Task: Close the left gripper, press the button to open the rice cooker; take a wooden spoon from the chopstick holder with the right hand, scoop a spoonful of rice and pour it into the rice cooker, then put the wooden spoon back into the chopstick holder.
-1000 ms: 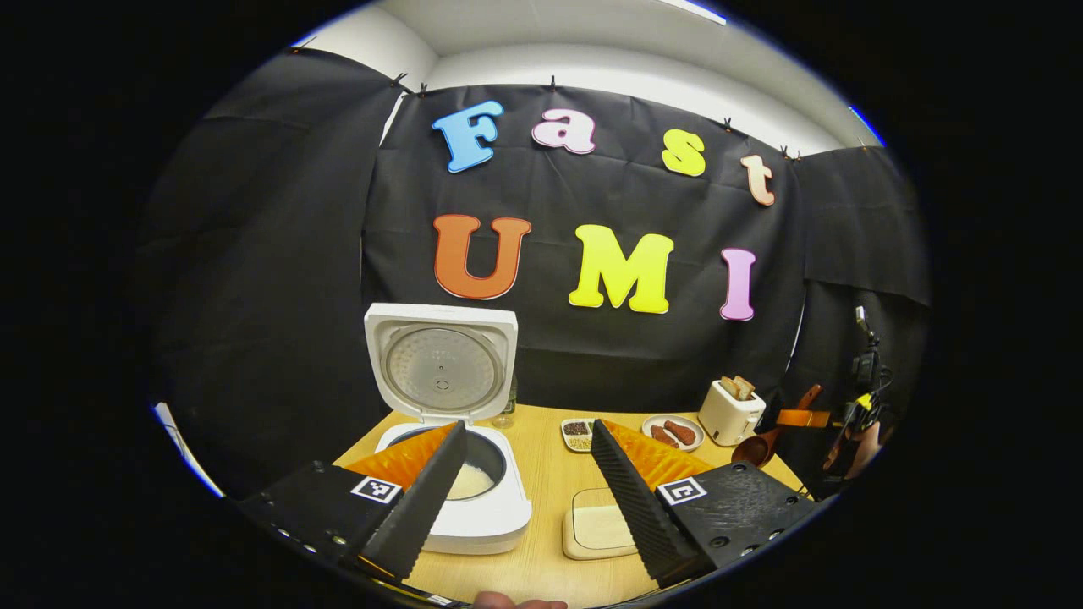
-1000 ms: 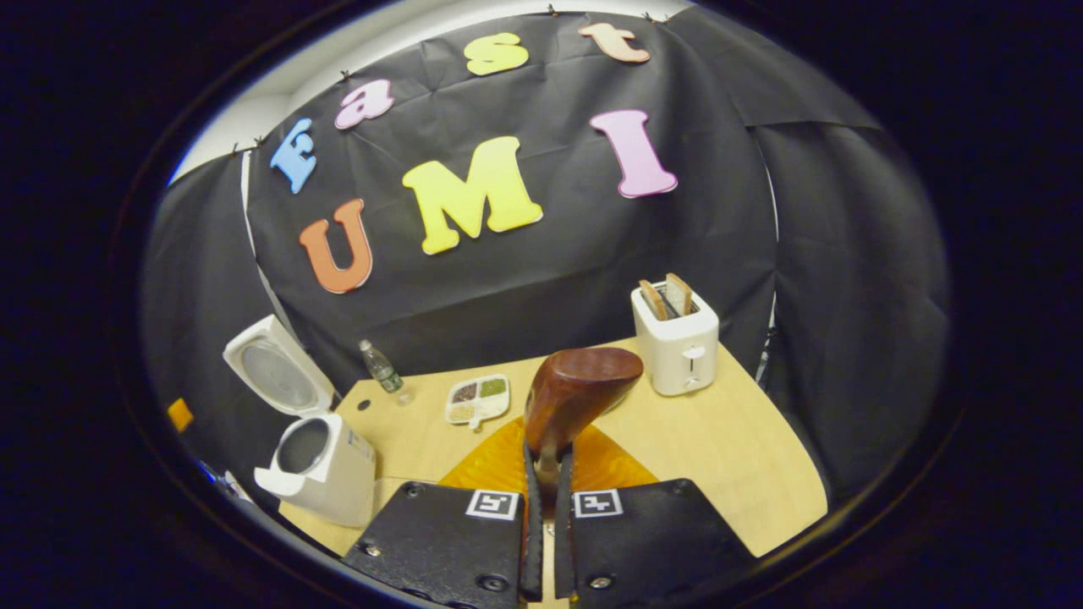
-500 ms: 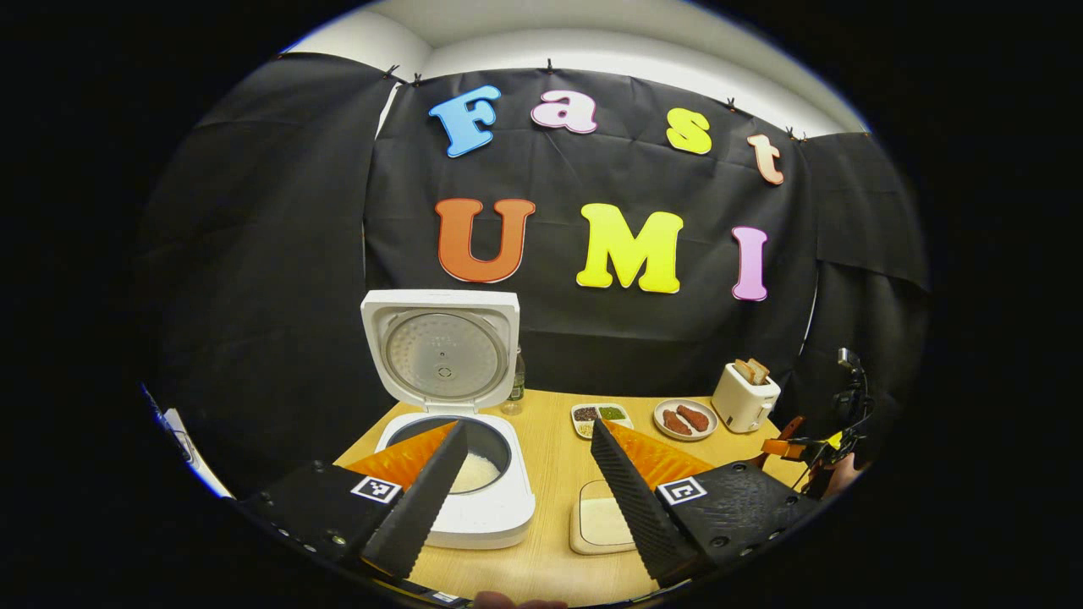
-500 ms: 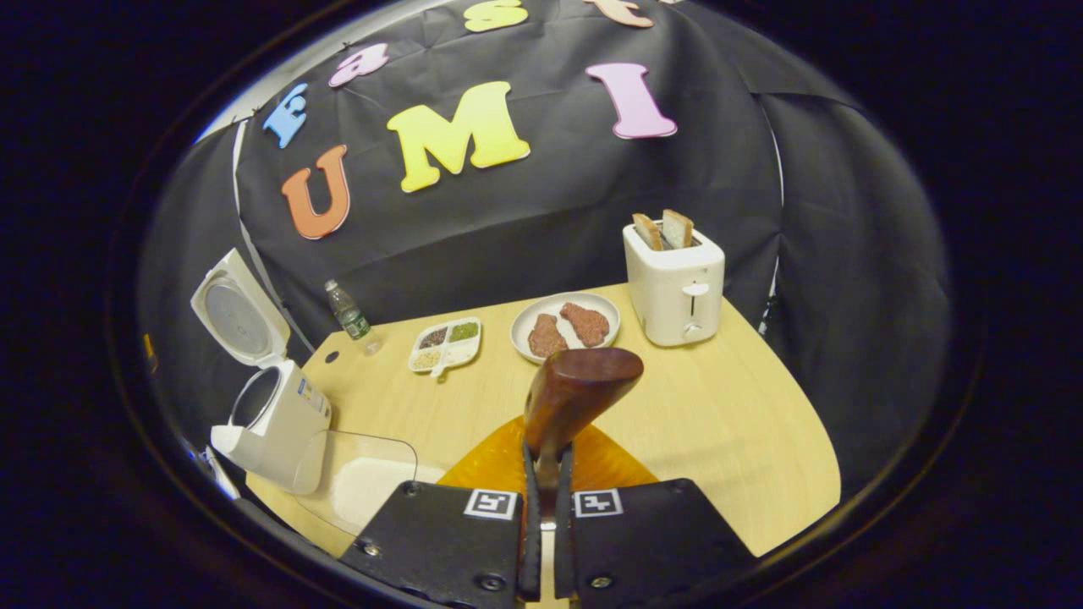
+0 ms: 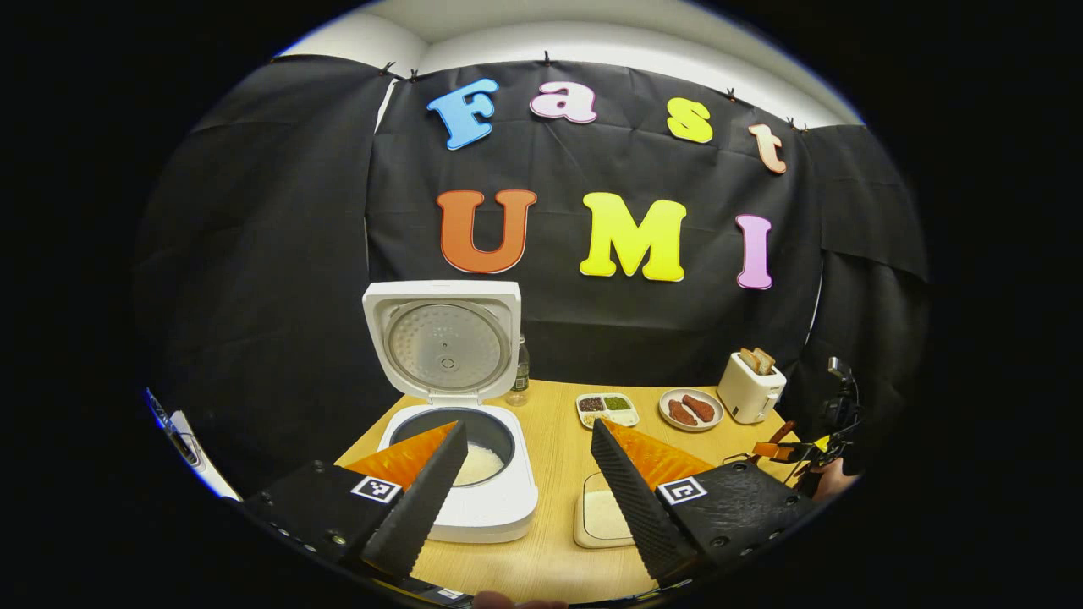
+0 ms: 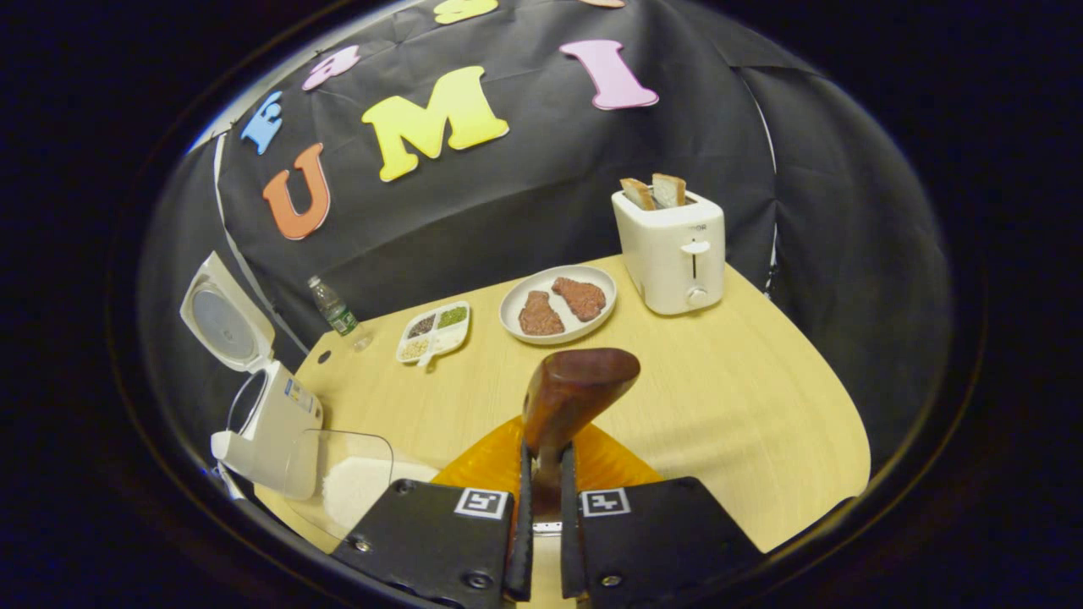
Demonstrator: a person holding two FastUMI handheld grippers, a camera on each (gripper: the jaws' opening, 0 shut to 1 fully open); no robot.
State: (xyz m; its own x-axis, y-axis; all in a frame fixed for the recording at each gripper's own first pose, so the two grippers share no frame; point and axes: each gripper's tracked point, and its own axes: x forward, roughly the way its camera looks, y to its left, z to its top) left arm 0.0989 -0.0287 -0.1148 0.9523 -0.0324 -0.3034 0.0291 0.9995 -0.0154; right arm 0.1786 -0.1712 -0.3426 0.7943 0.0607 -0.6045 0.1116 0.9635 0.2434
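Left gripper (image 5: 525, 491): jaws spread wide, nothing between them, held above the near edge of the wooden table (image 5: 550, 558). Between and beyond its fingers stands the rice cooker (image 5: 474, 499), at the left side of the table, lid (image 5: 442, 342) swung fully up and upright. White rice shows in the inner pot (image 5: 478, 461).

To the right of the cooker, near the table's front, sits a shallow rice container (image 5: 605, 516) holding white rice; the right finger of the left gripper partly covers it.

Right gripper (image 6: 541, 541): jaws pressed together on the handle of the wooden spoon (image 6: 571, 397). The spoon points away from the camera, bowl end up and forward, above the table. Whether the bowl carries rice cannot be told; only its back surface faces the camera. In the left gripper view, this gripper (image 5: 799, 452) sits at the far right edge of the table, with a bit of the spoon visible.

Other items on the table: water bottle (image 6: 334, 309) at the far side beside the cooker lid; divided dish (image 6: 436, 330) of grains; plate (image 6: 558, 304) with two brownish-red pieces; toaster (image 6: 673, 249) at the far right with two bread slices standing in its slots.

Chopstick holder: not identified.
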